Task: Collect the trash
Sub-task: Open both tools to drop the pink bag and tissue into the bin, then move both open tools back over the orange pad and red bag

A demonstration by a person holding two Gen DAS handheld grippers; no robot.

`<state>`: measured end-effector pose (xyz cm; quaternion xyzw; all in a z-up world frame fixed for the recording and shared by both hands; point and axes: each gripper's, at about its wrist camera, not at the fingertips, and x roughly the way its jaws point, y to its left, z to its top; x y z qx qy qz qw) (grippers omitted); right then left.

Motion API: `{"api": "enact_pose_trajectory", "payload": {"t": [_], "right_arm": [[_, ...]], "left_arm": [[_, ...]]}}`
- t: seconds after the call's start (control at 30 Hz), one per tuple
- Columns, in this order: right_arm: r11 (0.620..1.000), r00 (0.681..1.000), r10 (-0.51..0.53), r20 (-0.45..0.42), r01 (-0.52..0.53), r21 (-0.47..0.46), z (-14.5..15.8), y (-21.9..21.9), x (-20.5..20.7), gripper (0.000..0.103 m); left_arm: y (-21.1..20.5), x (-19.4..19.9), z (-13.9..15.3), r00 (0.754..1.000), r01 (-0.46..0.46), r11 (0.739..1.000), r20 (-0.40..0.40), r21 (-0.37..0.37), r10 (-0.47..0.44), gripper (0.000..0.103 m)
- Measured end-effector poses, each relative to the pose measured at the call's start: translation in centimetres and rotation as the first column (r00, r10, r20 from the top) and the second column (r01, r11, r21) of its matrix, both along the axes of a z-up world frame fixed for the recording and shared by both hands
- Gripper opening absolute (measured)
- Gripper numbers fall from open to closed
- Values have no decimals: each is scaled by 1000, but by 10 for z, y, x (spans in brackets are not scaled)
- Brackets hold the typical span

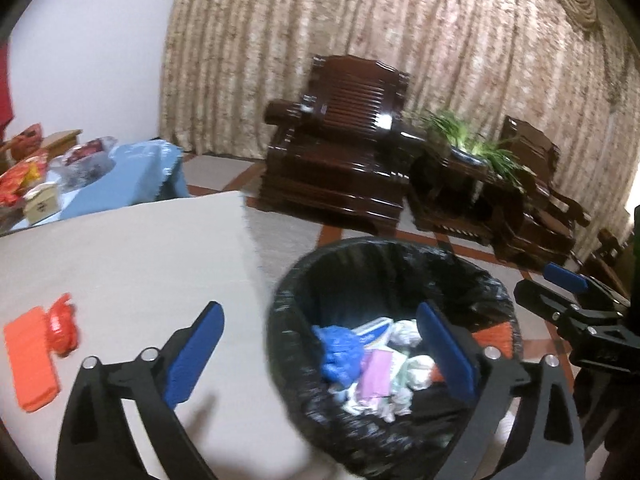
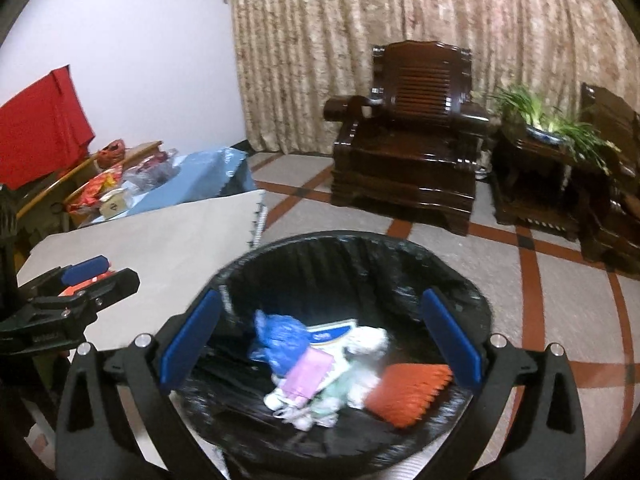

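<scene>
One round bin lined with a black plastic bag (image 2: 352, 256) holds a blue crumpled bag (image 2: 280, 340), pink sheet (image 2: 308, 374), white paper wads (image 2: 366, 340) and, at four o'clock, an orange serrated wrapper (image 2: 408, 392). Left claw (image 1: 320, 354) and right claw (image 2: 320, 340) gape wide, empty. Two orange scraps (image 1: 34, 360) lie on the beige worktop (image 1: 140, 248) at nine o'clock.

A round trash bin (image 2: 352, 256) lined with a black bag sits low in the frame, holding a blue bag (image 2: 280, 340), pink paper (image 2: 308, 374), white tissues (image 2: 366, 340) and an orange serrated wrapper (image 2: 408, 394). At lower left, an orange wrapper (image 1: 34, 360) and a red wrapper (image 1: 62, 326) lie on the table.
</scene>
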<state>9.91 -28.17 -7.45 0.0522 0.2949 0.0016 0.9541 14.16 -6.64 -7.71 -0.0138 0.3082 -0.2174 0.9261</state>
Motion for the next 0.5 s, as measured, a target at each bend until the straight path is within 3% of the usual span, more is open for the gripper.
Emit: {"api": "enact_pose_trajectory", "payload": {"t": [0.27,0.5], "right_arm": [[993,993,116,-5,-116,4,3,59,26,98],[981,981,194,0,-194,11,5,109,49,98]], "left_arm": [[62,-2,-1,991,-136,991,11,11,135,97],[122,-3,-5,966,-260,965,28,38,259,97]]}}
